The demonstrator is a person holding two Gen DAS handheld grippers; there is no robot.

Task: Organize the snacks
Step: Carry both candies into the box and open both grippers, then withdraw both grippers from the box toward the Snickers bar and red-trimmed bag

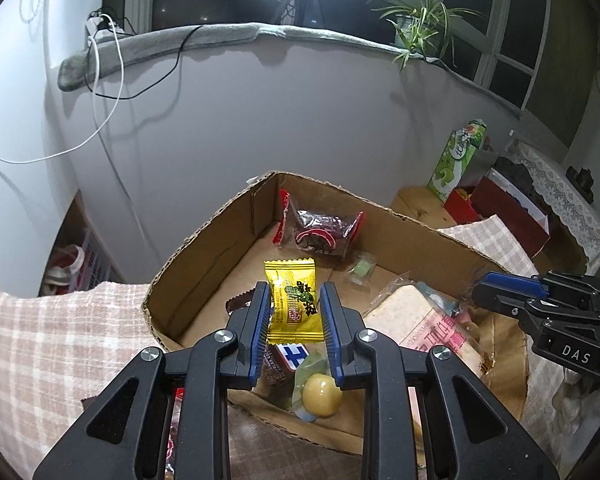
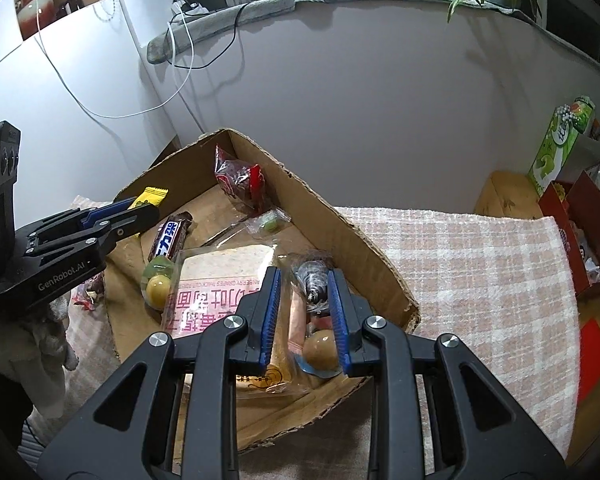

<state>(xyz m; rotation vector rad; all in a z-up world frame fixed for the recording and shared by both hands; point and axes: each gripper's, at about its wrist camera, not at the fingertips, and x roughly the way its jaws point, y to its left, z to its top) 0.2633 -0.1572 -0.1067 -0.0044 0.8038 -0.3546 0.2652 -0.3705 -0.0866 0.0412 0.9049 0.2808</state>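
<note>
Left gripper [image 1: 295, 306], marked "GenRobot.AI", pinches a yellow packet [image 1: 294, 300] upright above the cardboard box [image 1: 204, 240], long axis vertical. Right gripper [image 2: 305, 298], marked "DAS", has its jaws drawn narrow about a clear candy wrapper [image 2: 312, 280], apparently nipping it. In the box: a bread bag [image 2: 224, 280] reading "CRANBERRY GRAPES", a chocolate bar [image 2: 170, 240], a red packet [image 2: 240, 180]. A green carton [image 2: 560, 144] stands by the wall.

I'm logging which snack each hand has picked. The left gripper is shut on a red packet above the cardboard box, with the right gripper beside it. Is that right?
Not quite: the colour is wrong. The packet in the left gripper is yellow, not red, as the left wrist view shows. The rest stands: it is held above the cardboard box, with the right gripper beside it.
</note>
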